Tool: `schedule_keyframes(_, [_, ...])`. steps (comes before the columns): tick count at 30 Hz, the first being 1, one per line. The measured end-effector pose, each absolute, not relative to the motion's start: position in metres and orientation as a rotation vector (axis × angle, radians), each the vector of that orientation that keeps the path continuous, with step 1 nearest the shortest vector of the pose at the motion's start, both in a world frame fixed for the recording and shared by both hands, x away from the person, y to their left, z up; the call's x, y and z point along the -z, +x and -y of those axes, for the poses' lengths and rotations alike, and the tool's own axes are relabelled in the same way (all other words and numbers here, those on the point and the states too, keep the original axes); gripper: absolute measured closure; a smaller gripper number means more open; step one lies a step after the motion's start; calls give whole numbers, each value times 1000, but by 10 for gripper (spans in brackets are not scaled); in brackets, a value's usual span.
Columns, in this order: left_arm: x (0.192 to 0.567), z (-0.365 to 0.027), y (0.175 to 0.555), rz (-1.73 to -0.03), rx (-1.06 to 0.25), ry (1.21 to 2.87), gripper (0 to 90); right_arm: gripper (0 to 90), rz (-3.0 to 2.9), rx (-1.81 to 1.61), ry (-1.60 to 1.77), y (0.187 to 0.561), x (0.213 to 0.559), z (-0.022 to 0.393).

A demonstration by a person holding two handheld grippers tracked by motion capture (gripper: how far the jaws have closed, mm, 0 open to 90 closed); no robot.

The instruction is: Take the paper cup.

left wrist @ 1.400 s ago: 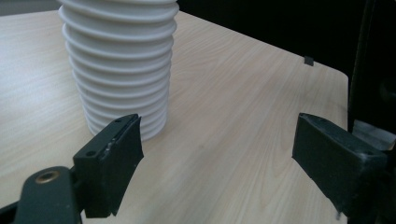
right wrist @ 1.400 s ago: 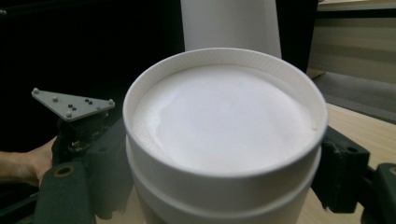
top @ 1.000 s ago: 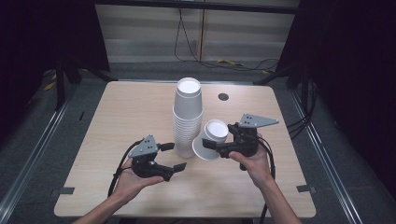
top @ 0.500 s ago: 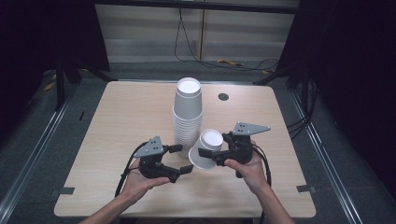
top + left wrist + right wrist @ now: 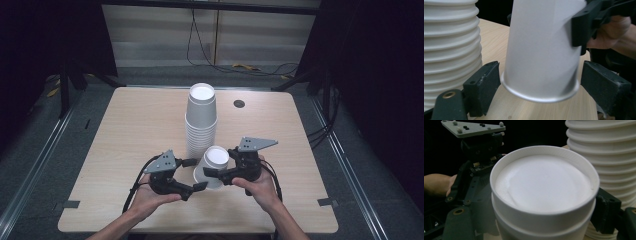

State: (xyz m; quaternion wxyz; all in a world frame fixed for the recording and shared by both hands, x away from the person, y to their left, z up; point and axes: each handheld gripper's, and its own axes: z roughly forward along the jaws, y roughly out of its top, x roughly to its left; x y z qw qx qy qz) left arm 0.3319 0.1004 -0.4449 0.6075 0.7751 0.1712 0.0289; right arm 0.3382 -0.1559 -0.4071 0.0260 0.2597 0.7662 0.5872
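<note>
Cup point(image 5: 212, 167): white, upside down, tilted, above the tabletop point(image 5: 130, 130).
Right claw point(image 5: 212, 172): clamped on the cup's base end.
Left claw point(image 5: 196, 175): jaws apart astride the cup's rim, not pressing.
Stack point(image 5: 201, 117): white cups, just behind.

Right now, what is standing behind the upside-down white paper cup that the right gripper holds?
Behind the upside-down white paper cup stands the tall stack of white paper cups, also upside down. The held cup covers part of the stack's bottom.

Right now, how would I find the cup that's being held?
Look at the wooden table and find the tall stack of white cups in its middle. Just in front of the stack, nearer the person, a single white cup sits upside down and tilted in the right hand-held gripper. It alone is off the stack.
</note>
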Motion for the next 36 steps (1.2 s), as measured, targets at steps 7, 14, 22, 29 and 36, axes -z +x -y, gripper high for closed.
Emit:
schedule_keyframes(7, [447,-98,332,-379,-36,1801,131,219,-2395,-1824,777,336,409,145])
schedule_keyframes(14, [453,-95,330,-394,-48,1800,78,220,-2403,-1841,749,333,411,137])
schedule_keyframes(22, [455,-89,327,-379,-60,1798,75,220,-2384,-1903,769,332,413,136])
schedule_keyframes(29, [455,-91,327,-359,-83,1796,104,218,-2385,-1918,787,333,414,137])
schedule_keyframes(36, [455,-93,327,-342,-90,1809,114,216,-2387,-1929,795,334,416,138])
